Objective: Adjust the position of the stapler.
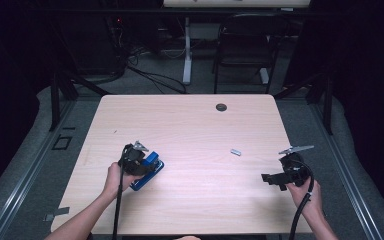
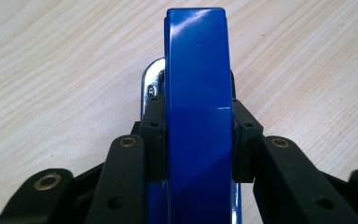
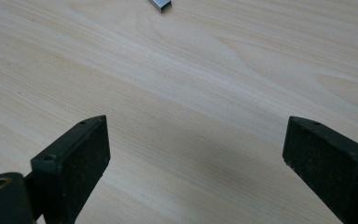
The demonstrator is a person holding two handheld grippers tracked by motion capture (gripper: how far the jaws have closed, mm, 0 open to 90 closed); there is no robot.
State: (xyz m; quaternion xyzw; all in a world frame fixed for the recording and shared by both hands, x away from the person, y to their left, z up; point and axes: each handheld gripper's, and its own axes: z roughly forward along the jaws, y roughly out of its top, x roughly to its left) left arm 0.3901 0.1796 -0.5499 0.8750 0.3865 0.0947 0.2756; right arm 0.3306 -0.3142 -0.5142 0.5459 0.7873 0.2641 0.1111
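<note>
Blue stapler: we are clamping it in the left gripper on the table; right gripper spread, approaching the staple strip; we advise centring before closing.

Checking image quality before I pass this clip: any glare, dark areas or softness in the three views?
High view: the table is evenly lit, the surroundings nearly black, and detail is soft overall. Left gripper view: a bright highlight on the blue stapler near its far end, a darker band lower down; wood grain sharp. Right gripper view: open jaws crisp, a faint shadow between them, the staple strip cut by the top edge.
</note>
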